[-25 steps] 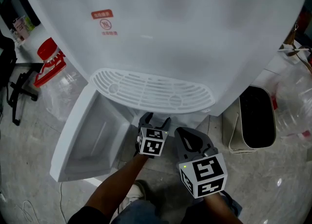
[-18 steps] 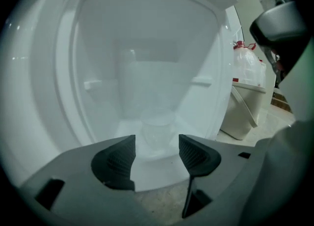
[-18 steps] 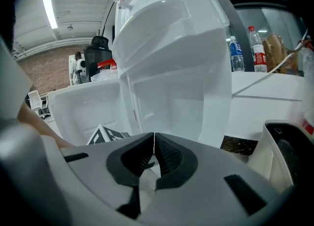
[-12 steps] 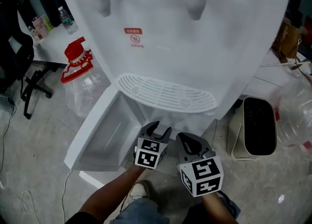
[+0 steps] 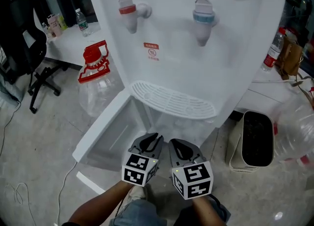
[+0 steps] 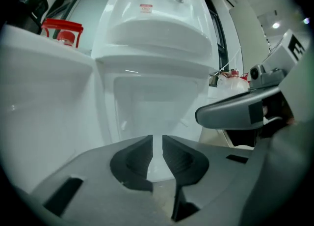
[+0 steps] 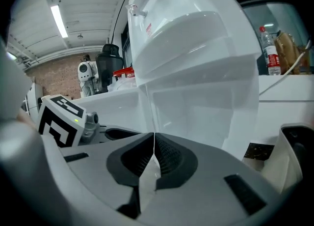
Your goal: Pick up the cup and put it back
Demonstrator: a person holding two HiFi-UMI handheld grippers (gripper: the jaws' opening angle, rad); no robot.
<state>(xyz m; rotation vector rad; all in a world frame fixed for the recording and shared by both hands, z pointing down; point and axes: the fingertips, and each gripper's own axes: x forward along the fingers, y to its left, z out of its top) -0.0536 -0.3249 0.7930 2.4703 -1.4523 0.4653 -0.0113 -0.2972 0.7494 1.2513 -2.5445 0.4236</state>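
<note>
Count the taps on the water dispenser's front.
2, both on the water dispenser: the red-capped tap at left in the head view, the blue-capped tap at right. None seems hidden.

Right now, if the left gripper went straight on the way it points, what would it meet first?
Most likely the open lower compartment of the water dispenser, probably its back wall; depth is hard to judge. The jaws of the left gripper have just been closing, with nothing between them.

Water dispenser [image 5: 196, 48] centre, cabinet door [image 5: 105, 134] open at its left. Jug [image 5: 98, 87] left of it, table [image 5: 68, 43] behind jug, bin [image 5: 256, 139] right. Left gripper [image 5: 155, 138] and right gripper [image 5: 173, 144] side by side before dispenser.
</note>
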